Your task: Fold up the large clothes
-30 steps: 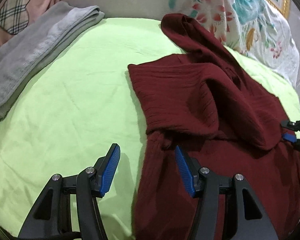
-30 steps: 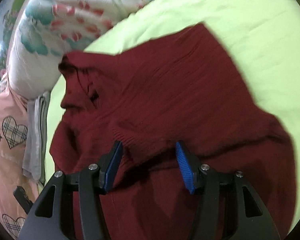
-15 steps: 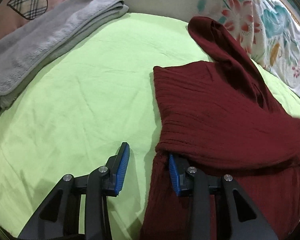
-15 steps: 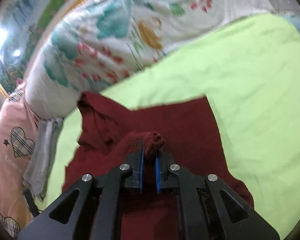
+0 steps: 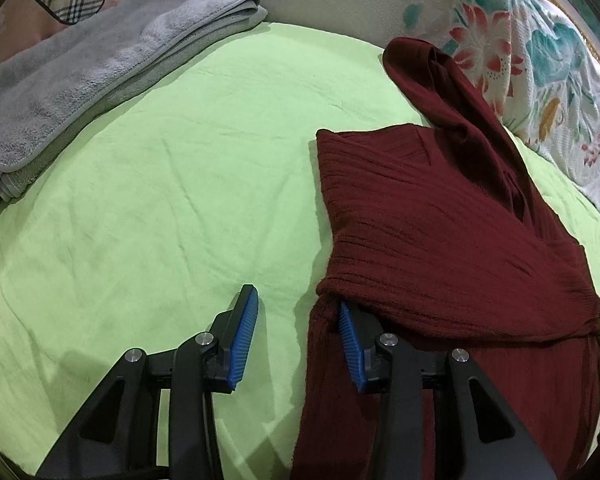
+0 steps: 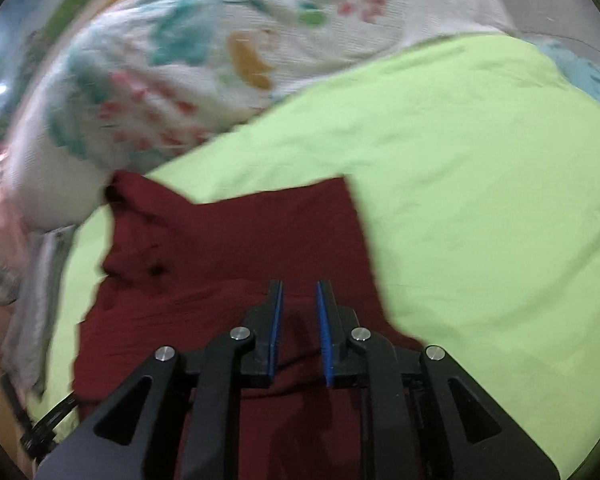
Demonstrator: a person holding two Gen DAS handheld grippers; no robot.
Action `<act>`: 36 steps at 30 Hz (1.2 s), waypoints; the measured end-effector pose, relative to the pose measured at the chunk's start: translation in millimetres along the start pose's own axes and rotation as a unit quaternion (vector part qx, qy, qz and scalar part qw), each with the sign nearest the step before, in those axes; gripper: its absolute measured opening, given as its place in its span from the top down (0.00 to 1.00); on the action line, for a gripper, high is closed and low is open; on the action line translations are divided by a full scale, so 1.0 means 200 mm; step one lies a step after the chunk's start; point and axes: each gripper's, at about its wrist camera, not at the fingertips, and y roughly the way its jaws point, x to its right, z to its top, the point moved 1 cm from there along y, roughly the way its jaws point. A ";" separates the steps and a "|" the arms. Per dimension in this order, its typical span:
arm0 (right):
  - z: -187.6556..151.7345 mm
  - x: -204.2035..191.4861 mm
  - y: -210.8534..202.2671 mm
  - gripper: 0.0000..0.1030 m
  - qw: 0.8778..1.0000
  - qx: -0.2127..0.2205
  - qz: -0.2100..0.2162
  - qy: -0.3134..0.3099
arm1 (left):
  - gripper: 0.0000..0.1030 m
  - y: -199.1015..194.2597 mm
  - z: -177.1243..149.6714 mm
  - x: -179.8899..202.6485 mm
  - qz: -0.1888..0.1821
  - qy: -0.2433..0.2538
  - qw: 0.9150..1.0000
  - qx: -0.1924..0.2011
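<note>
Folded grey towel (image 5: pixel 100 64), floral quilt (image 5: pixel 520 40), green sheet (image 5: pixel 180 200).

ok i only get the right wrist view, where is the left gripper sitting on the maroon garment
Observer: The left gripper is at the side edge of the maroon garment, jaws opening. One finger has its tip just under the folded-over flap, the other is over the bare green sheet.
Operator: is it pinching anything
Observer: No. Only the lower layer's edge lies between the pads, and they are not pressing on it.
Operator: anything else on that side
Observer: A folded grey towel lies at the far edge of the sheet, apart from the garment.
</note>
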 end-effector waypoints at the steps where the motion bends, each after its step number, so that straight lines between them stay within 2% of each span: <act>1: -0.01 -0.04 0.03 0.79 0.999 -0.014 0.026 -0.011 | 0.59 0.00 0.00 0.00 0.000 0.000 1.000 0.000; 2: -0.01 -0.07 0.08 0.78 0.998 -0.037 0.043 -0.020 | 0.58 0.00 0.00 0.00 0.000 -0.001 1.000 -0.001; 3: -0.03 -0.08 0.13 0.76 0.997 -0.058 0.042 -0.026 | 0.58 0.00 0.00 0.00 -0.001 -0.002 1.000 -0.001; 5: -0.05 -0.06 0.24 0.76 0.995 -0.094 -0.016 -0.031 | 0.55 -0.01 0.00 -0.02 -0.007 -0.001 1.000 -0.004; 6: -0.06 -0.02 0.27 0.77 0.994 -0.102 -0.025 -0.016 | 0.55 -0.01 0.00 -0.02 -0.009 0.002 1.000 -0.005; 7: -0.05 0.02 0.25 0.77 0.995 -0.095 -0.006 0.012 | 0.55 -0.02 -0.01 -0.03 -0.012 0.007 1.000 -0.006; 9: -0.03 0.03 0.21 0.75 0.996 -0.081 0.006 0.023 | 0.55 -0.05 -0.02 -0.03 -0.023 0.024 0.999 -0.006; 12: 0.02 -0.02 0.15 0.61 0.997 -0.060 0.040 0.001 | 0.57 -0.16 0.00 -0.03 -0.063 0.033 0.997 0.008; 13: 0.04 -0.04 0.16 0.59 0.997 -0.059 0.047 -0.004 | 0.56 -0.19 0.02 -0.02 -0.077 0.031 0.996 0.013; 17: 0.10 -0.15 0.21 0.59 0.995 -0.064 0.075 -0.022 | 0.50 -0.23 0.15 0.04 -0.116 0.014 0.993 0.024; 19: 0.12 -0.23 0.27 0.59 0.993 -0.067 0.092 -0.032 | 0.48 -0.22 0.22 0.09 -0.120 0.013 0.992 0.023; 24: 0.18 -0.37 0.37 0.58 0.989 -0.073 0.107 -0.068 | 0.46 -0.11 0.37 0.22 -0.116 0.019 0.993 0.006; 29: 0.33 -0.58 0.53 0.57 0.983 -0.078 0.128 -0.110 | 0.46 0.09 0.65 0.38 -0.113 0.029 0.993 -0.004; 33: 0.48 -0.78 0.71 0.45 0.974 -0.083 0.156 -0.143 | 0.43 0.27 0.87 0.51 -0.102 0.046 0.994 -0.009; 36: 0.58 -0.93 0.86 0.43 0.968 -0.083 0.152 -0.181 | 0.42 0.42 1.01 0.56 -0.090 0.054 0.994 -0.014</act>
